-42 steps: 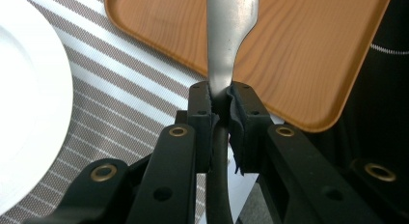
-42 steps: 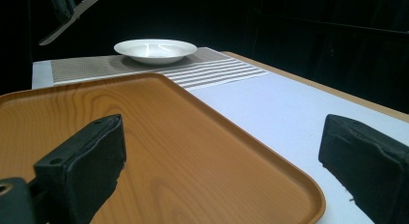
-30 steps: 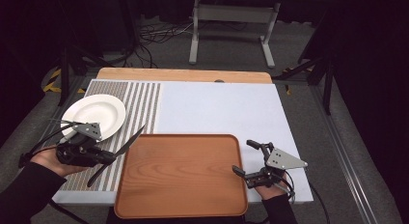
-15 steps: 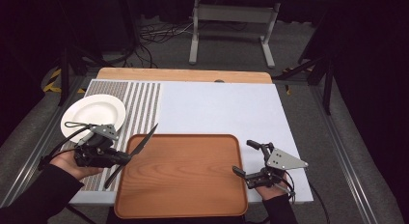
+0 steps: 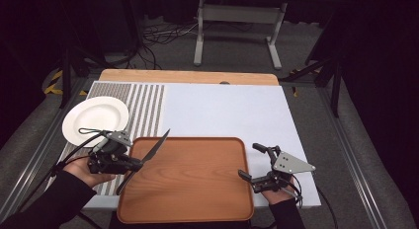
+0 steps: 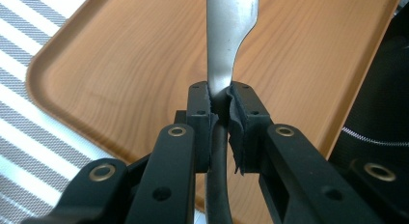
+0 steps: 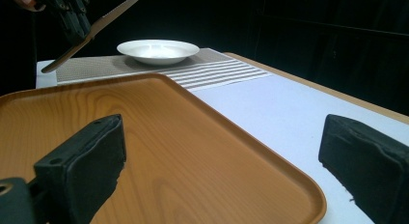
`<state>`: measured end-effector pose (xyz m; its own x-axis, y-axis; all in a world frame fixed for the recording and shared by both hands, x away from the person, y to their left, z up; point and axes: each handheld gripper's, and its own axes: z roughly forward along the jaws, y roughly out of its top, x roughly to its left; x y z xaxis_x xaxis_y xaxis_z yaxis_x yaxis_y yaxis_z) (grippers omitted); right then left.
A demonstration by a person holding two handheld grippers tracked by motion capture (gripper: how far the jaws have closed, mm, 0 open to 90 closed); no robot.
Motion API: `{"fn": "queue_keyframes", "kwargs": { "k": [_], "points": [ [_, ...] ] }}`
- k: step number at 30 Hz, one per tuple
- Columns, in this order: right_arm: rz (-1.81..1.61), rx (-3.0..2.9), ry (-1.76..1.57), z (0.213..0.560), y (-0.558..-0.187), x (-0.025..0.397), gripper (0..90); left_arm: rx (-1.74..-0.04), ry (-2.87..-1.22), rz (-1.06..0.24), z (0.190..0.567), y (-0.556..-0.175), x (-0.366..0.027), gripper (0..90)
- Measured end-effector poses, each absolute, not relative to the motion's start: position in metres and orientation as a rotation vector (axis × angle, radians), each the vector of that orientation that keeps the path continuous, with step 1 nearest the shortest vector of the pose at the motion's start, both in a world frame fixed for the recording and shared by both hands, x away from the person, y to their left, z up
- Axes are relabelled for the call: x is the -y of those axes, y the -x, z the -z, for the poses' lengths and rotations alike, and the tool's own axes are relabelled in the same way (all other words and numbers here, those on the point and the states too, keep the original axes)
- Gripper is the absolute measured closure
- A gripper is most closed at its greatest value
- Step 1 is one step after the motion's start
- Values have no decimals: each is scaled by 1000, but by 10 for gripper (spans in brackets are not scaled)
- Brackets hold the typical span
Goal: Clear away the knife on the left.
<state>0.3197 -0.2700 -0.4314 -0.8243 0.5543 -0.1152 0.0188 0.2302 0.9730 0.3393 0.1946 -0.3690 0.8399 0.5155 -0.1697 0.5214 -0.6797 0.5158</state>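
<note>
We've got the knife (image 5: 146, 158) clamped in the left gripper (image 5: 129, 162), jaws pinched tight where blade meets handle, per the left gripper view. Knife is off the table, hanging over the tray's (image 5: 197, 209) left edge, blade tip pointing up and away toward the striped mat (image 5: 148, 103). Right gripper (image 5: 249, 162) sits at the tray's right edge, jaws spread wide, holding nothing. Plate (image 5: 96, 123) is on the mat near the table's left edge. Our read: pickup done, knife not yet set down; placing and release remain, likely on the tray.
</note>
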Motion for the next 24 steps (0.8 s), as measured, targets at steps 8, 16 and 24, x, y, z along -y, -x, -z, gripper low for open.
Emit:
{"fn": "queue_keyframes", "kwargs": {
  "k": [8, 16, 24],
  "points": [
    [-1630, -2068, -529, 432, -320, 270, 31, -752, -2460, 33, 377, -338, -184, 803],
    [-1630, -2069, -528, 432, -320, 270, 31, -803, -2454, 89, 385, -340, -178, 803],
    [-1633, -2068, -529, 432, -320, 270, 31, -890, -2477, 132, 396, -341, -174, 803]
  ]
}}
